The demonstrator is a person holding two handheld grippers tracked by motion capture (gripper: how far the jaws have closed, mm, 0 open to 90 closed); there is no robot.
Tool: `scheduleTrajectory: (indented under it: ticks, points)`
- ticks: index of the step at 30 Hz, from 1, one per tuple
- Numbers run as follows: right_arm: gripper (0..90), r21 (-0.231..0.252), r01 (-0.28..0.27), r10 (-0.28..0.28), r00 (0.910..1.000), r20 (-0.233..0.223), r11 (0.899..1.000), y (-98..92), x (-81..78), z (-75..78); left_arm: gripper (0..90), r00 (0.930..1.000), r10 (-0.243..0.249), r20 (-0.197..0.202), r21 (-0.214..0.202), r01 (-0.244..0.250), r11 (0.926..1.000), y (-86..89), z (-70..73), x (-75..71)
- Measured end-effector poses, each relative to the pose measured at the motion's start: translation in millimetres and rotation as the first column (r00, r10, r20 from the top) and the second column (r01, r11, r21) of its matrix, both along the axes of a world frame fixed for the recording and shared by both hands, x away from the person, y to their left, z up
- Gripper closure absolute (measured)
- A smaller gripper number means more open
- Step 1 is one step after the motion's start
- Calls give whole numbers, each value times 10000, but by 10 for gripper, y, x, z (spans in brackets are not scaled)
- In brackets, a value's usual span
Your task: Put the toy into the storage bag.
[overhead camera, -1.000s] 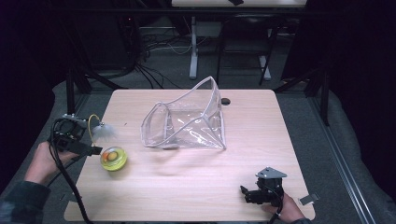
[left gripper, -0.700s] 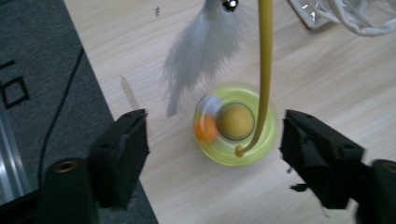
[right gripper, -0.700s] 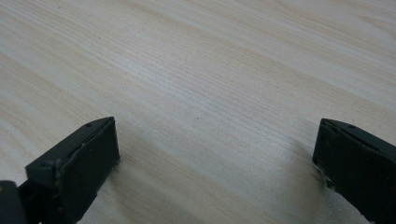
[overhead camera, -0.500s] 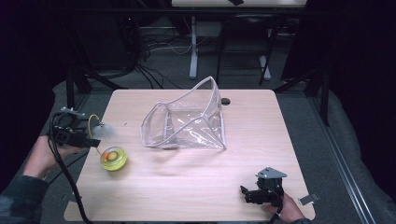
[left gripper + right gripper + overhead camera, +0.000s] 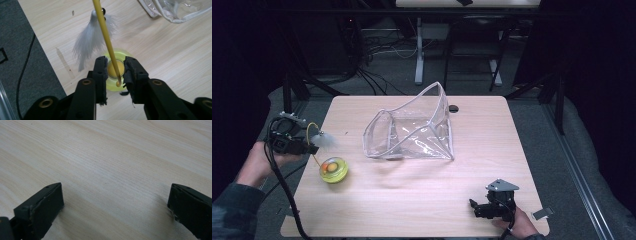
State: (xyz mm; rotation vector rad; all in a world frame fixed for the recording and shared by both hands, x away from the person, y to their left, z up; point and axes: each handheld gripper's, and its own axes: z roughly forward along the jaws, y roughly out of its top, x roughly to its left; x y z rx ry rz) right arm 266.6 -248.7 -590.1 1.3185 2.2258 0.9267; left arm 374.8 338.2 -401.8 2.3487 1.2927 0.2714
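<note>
So the left gripper [image 5: 113, 75] is out at the left table edge with its jaws drawn narrow around a thin yellow wand [image 5: 105, 37]. Looks pinched, though from the gripper's own camera there's a sliver of gap, so I wouldn't swear it's clamped hard. The wand arcs from the yellow-green round base [image 5: 333, 169] on the wooden table [image 5: 422, 210], and a white feather tuft [image 5: 90, 42] hangs at the wand's free end near the jaws. It reads like a cat toy to me.

If the plan is to get it into the clear zip pouch [image 5: 412, 132] sitting open mid-table, I'd grip lower, nearer the base. That wand is springy, and a lift from the tip will probably just bend it while the base drags or swings.

The right gripper [image 5: 482, 209] sits at the near right corner, jaws spread wide, nothing between them but bare wood.

Versus a second ago: the left gripper has drifted back a bit toward the table edge, and the base has slid slightly with it. Pouch and right gripper haven't budged.
</note>
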Motion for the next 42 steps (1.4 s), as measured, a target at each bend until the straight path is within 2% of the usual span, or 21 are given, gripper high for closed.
scheduleTrajectory:
  ticks: [2, 6, 8, 13, 24, 42]
  points:
    - [0, -2, 0, 0, 10000, -1, 10000, 0, 0, 0, 793, 10000, -41, -27, 97, 41, 9999, -9, 5, -5]
    - [0, -4, -1, 1, 10000, 3, 10000, 0, 0, 0, 848, 9999, -109, -21, 134, 109, 9999, -6, 14, -12]
    - [0, -11, 23, -23, 10000, 22, 10000, 1, -1, 0, 871, 10000, -24, 27, -43, 24, 10000, -3, 16, -15]
    - [0, -12, 21, -21, 10000, 16, 10000, 1, -1, 0, 875, 10000, -60, 69, 120, 59, 9999, -23, 38, -15]
    - [0, 3, 4, -4, 10000, 8, 10000, 1, 0, 0, 878, 9975, -681, -174, 803, 693, 9944, -161, 113, 39]
    - [0, -55, -12, 12, 10000, 3, 10000, -2, 0, 1, 879, 9963, -861, -43, 974, 861, 9915, -168, 350, 59]
